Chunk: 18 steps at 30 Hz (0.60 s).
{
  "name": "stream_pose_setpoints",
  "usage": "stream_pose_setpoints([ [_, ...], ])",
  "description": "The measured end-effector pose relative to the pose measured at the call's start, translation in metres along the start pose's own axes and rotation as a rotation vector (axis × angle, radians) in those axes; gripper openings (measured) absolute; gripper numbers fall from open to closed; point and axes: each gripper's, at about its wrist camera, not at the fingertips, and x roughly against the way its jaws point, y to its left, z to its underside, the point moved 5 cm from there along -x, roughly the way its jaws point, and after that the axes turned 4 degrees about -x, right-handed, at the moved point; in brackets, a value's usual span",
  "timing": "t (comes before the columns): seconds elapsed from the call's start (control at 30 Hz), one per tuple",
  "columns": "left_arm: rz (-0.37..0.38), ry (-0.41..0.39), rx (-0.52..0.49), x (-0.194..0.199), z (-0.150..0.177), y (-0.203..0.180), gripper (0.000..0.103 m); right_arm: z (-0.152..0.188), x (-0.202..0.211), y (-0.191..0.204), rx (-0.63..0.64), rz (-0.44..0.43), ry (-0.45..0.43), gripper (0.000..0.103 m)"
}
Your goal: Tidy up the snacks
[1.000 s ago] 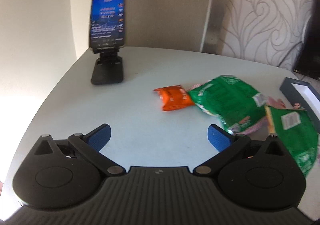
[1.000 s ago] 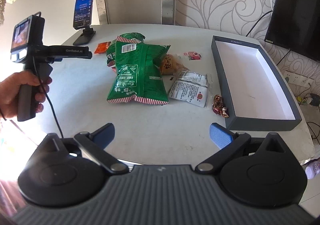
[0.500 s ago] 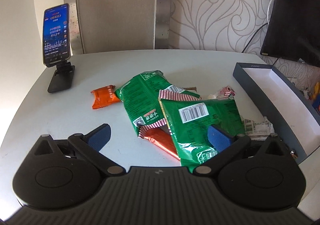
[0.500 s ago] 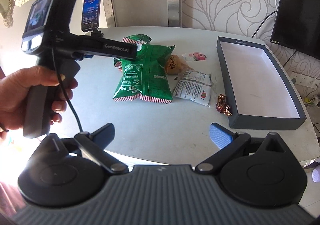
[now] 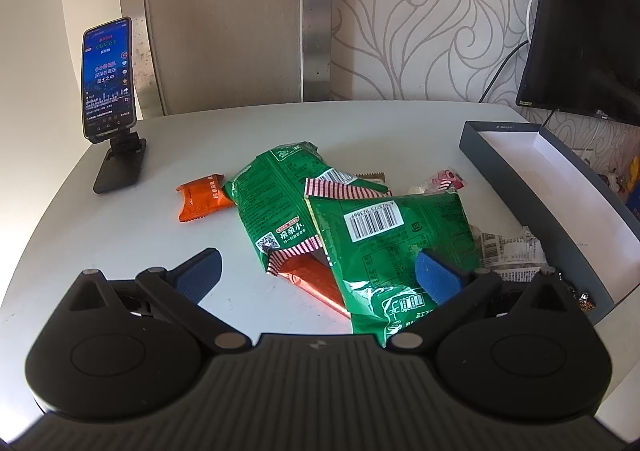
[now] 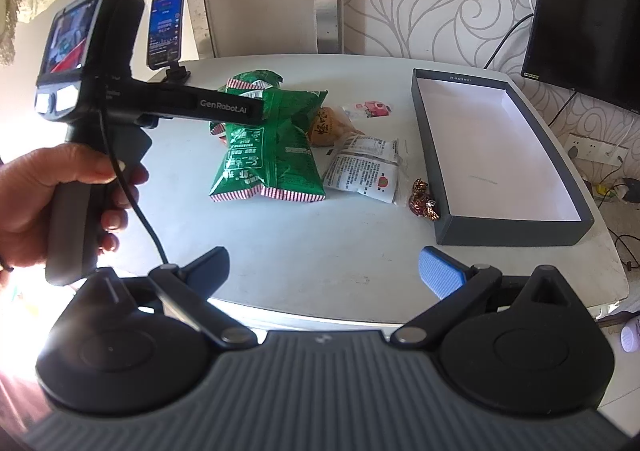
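Two green snack bags lie in a heap mid-table: the near bag (image 5: 384, 235) with a barcode overlaps the far bag (image 5: 276, 191), and a red foil pack (image 5: 316, 283) pokes out beneath. An orange packet (image 5: 202, 197) lies to their left. My left gripper (image 5: 320, 275) hovers open over the near bag's front corner, holding nothing. From the right wrist view the green bags (image 6: 268, 147), a brown bun pack (image 6: 328, 125), a white sachet (image 6: 364, 167), wrapped candies (image 6: 422, 199) and a pink sweet (image 6: 370, 107) sit left of the grey box (image 6: 516, 229). My right gripper (image 6: 324, 271) is open before the table edge.
A phone on a black stand (image 5: 108, 91) occupies the back left corner. The white-lined grey box (image 5: 500, 159) runs along the right side. A hand (image 6: 48, 187) holds the left gripper handle (image 6: 96, 131). A dark screen (image 6: 588, 11) hangs beyond the box.
The left gripper swung right from the phone side to face the green bags and has edged closer over them. The right gripper drew slightly nearer the table; both stay open.
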Motion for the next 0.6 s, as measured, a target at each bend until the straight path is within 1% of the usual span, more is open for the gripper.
stream_pose_setpoints([
  [0.2,0.006,-0.011,-0.013,-0.006,-0.003,-0.003,0.103,-0.001,-0.003,0.007,0.003,-0.018,0.01,0.103],
  [0.3,0.032,-0.01,-0.002,-0.002,-0.007,-0.004,0.103,-0.001,0.0,0.008,0.009,-0.013,0.002,0.103],
  [0.37,0.058,-0.057,0.018,0.007,-0.01,-0.007,0.103,0.001,0.003,0.005,0.005,-0.005,-0.005,0.103],
  [0.43,0.076,-0.09,0.007,0.007,-0.015,-0.015,0.103,0.002,0.004,0.001,-0.013,0.007,-0.001,0.103],
  [0.53,0.047,-0.036,-0.073,-0.015,-0.017,-0.036,0.103,0.004,0.004,-0.004,-0.039,0.007,0.012,0.103],
  [0.6,-0.008,-0.017,-0.113,-0.028,-0.015,-0.04,0.103,0.004,0.005,-0.004,-0.036,0.007,0.015,0.103],
])
